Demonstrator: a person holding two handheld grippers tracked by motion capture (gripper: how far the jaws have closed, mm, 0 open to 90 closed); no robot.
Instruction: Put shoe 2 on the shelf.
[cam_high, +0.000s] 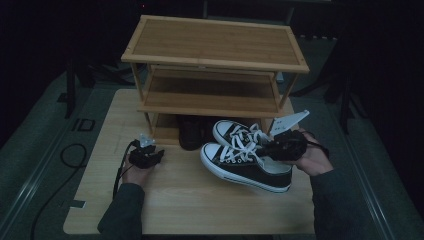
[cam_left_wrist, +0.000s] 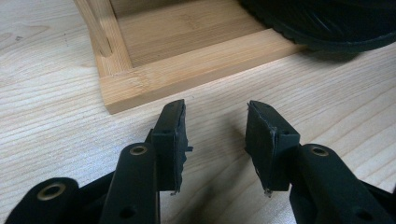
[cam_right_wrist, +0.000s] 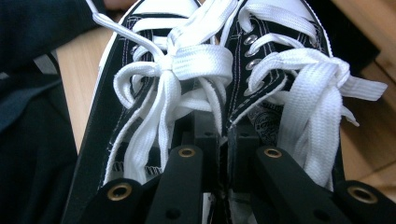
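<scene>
A pair of black canvas sneakers with white laces and soles stands on the table in front of the rack, the near shoe (cam_high: 240, 169) beside the far shoe (cam_high: 234, 132). My right gripper (cam_high: 280, 147) is shut on both, pinching their inner sides together. In the right gripper view the jaws (cam_right_wrist: 223, 133) meet between the left shoe (cam_right_wrist: 140, 93) and the right shoe (cam_right_wrist: 289, 79). My left gripper (cam_high: 145, 156) rests low over the table near the rack's front left corner. It is open (cam_left_wrist: 215, 109) with nothing between its fingers.
A three-tier bamboo shoe rack (cam_high: 215, 42) stands at the back of the wooden table (cam_high: 200, 210). A dark shoe (cam_high: 192, 132) sits on its bottom shelf, and its sole (cam_left_wrist: 327, 23) shows past the rack's base frame (cam_left_wrist: 187, 70). A cable lies on the floor at left.
</scene>
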